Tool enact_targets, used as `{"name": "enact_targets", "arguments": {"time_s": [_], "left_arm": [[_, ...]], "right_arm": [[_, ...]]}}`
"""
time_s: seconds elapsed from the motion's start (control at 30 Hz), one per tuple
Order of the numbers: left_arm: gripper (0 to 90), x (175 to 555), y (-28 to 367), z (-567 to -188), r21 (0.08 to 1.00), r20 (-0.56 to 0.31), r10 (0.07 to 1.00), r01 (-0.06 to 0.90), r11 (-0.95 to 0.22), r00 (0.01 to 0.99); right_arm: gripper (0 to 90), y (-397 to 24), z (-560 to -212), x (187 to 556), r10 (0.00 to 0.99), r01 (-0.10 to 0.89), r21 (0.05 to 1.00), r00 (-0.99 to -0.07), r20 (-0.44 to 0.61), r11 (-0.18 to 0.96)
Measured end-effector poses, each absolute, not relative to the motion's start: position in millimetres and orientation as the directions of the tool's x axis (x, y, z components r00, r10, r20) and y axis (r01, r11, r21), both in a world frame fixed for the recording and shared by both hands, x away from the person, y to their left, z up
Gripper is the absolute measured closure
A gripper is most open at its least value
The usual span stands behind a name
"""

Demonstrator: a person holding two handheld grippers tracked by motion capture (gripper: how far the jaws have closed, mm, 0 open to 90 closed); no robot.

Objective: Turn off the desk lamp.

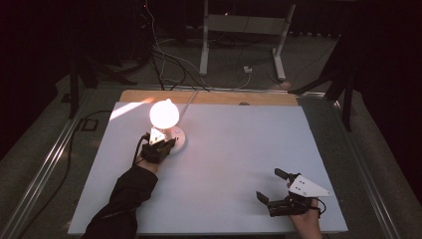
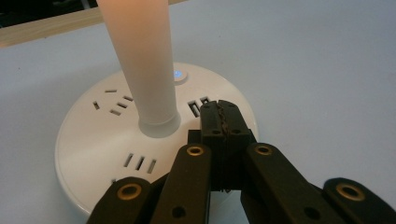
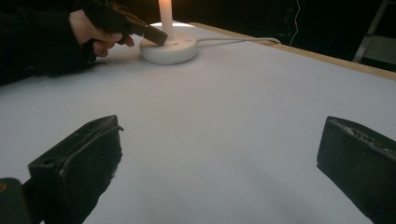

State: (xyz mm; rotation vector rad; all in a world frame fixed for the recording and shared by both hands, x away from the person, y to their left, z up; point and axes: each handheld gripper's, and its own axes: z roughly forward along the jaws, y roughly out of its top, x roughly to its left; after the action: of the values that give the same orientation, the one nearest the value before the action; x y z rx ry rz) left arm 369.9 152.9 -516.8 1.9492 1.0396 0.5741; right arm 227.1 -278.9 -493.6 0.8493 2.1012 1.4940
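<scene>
jaws of left gripper together, seemingly on lamp base

lamp base: white | bulb: glowing warm white | table: pale grey | claws: black

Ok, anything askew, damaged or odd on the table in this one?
Nothing stands out. The lamp stands upright and lit on its round white socket base, the cord runs off the far edge, and the white table shows no spill or damage. The left tool rests shut on the base; the right tool waits open.
</scene>
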Motion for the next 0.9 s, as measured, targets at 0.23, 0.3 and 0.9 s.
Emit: {"name": "enact_targets", "arguments": {"time_s": [0.23,0.3,0.9], "left_arm": [[90.0,370,153,-515,0.834,-0.001,0.832,0.46,-0.305,0.555],[90.0,370,155,-512,0.842,-0.006,0.835,0.454,-0.293,0.551],[90.0,368,158,-500,0.859,-0.02,0.836,0.437,-0.266,0.549]], "right_arm": [[0.0,-279,-493,227,0.69,0.234,0.944,-0.724,0.008,0.234],[0.0,-279,-493,227,0.692,0.234,0.945,-0.722,0.01,0.23],[0.0,-279,-493,227,0.691,0.232,0.944,-0.723,0.008,0.233]]}}
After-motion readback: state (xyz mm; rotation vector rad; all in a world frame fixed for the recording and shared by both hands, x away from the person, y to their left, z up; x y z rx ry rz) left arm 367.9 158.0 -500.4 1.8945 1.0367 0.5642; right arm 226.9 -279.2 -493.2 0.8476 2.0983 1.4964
